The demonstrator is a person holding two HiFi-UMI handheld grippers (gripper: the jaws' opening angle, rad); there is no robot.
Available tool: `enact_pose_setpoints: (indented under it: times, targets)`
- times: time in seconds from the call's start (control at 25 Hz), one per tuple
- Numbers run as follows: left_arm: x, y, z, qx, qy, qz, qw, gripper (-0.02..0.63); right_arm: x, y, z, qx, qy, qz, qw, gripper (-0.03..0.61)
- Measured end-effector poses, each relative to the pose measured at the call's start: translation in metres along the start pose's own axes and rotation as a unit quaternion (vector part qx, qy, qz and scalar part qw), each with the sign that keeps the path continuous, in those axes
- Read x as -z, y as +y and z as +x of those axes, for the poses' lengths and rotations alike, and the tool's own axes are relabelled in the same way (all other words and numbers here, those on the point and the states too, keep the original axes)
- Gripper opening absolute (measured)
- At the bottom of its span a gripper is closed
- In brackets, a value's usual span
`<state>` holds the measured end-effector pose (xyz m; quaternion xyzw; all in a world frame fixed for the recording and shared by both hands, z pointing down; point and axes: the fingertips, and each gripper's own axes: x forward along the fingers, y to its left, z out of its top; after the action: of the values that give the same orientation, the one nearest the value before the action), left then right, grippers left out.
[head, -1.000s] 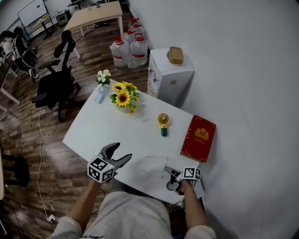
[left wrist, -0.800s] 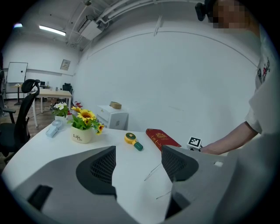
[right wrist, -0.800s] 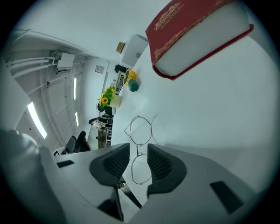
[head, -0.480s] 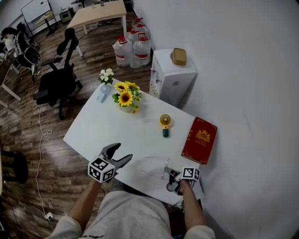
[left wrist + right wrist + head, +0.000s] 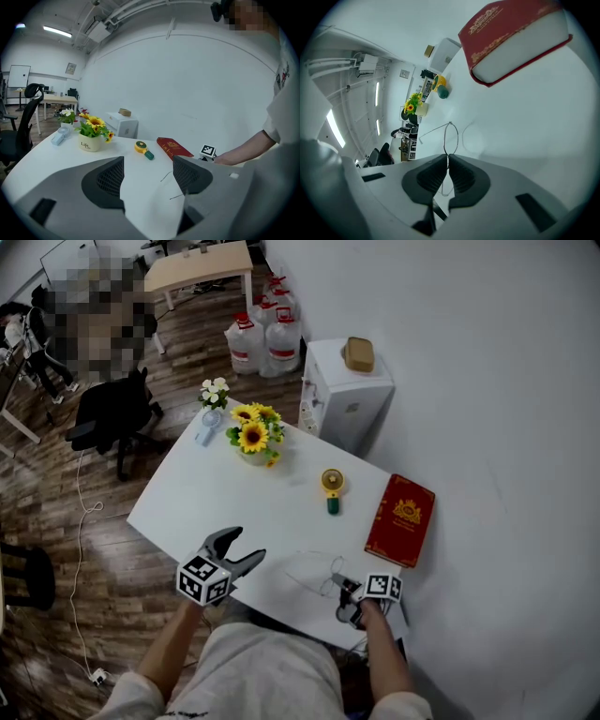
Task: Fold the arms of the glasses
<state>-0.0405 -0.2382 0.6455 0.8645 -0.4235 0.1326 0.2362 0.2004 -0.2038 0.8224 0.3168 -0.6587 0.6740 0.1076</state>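
The glasses (image 5: 314, 571), a thin wire frame with clear lenses, lie on the white bench (image 5: 225, 498) just on the person's side of the red book (image 5: 399, 519). The right gripper (image 5: 349, 591) has just been closing and now pinches the frame's wire between its pads, while the left gripper (image 5: 242, 551), farther from the book, hangs spread and empty. The frame looks very light, springy, easily bent and prone to skating, so it is probably best steadied at the rim while the free arm (image 5: 431, 130) is nudged inward close to its hinge.
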Motion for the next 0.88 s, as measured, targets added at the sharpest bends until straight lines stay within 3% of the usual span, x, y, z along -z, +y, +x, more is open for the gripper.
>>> enact_pose_setpoints:
  times: [0.48, 0.88]
  targets:
    - [0.007, -0.015, 0.006, 0.035, 0.007, 0.008, 0.9993, 0.324, -0.001, 0.011, -0.035, 0.073, -0.002, -0.077, 0.994, 0.018]
    - [0.006, -0.035, 0.021, 0.084, 0.011, 0.003, 0.9964, 0.324, -0.002, 0.033, -0.078, 0.082, -0.015, -0.116, 0.990, 0.018]
